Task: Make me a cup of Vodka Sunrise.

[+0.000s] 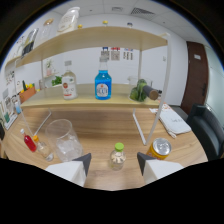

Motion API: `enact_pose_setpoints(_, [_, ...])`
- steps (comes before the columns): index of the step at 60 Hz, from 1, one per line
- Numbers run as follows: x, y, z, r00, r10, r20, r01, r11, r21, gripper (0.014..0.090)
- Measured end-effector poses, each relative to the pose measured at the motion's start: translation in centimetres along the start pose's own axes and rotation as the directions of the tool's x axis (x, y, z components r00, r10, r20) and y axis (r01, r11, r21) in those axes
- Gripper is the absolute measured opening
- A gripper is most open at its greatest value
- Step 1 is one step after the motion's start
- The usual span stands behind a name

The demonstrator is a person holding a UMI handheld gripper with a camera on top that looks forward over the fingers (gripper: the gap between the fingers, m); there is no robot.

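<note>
My gripper (113,163) is open, its two grey fingertips (84,162) spread low over a wooden table (100,127). A small clear bottle with a green cap (118,156) stands on the table between the fingertips, with a gap at each side. To the left of the left finger stands a clear plastic cup (64,140) with ice in it. Just beside the right finger is a yellow drink can (160,148), top up. On the shelf beyond stand a clear bottle with a red label (69,85) and a blue bottle (103,82).
A red-tipped item (30,143) and a small glass (44,149) lie left of the cup. A white shelf frame (161,95) rises from the table. Green and dark bottles (142,92) lie on the shelf. White cloth (174,122) and a dark chair (206,127) sit at right.
</note>
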Motion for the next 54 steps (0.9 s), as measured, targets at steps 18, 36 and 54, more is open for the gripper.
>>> enact_pose_setpoints(18, [-4.4,-0.8,-9.0,1.0,-0.021,0.0,0.021,0.999,-0.047,0.0864])
enact_pose_setpoints(36, [-8.8,0.5,-11.7,0.997,-0.069,0.032,0.071,0.994,-0.084,0.0864])
enact_pose_setpoints(54, [-10.5,-0.3,-12.2,0.998,-0.054,0.026,0.055,0.996,-0.069,0.0862])
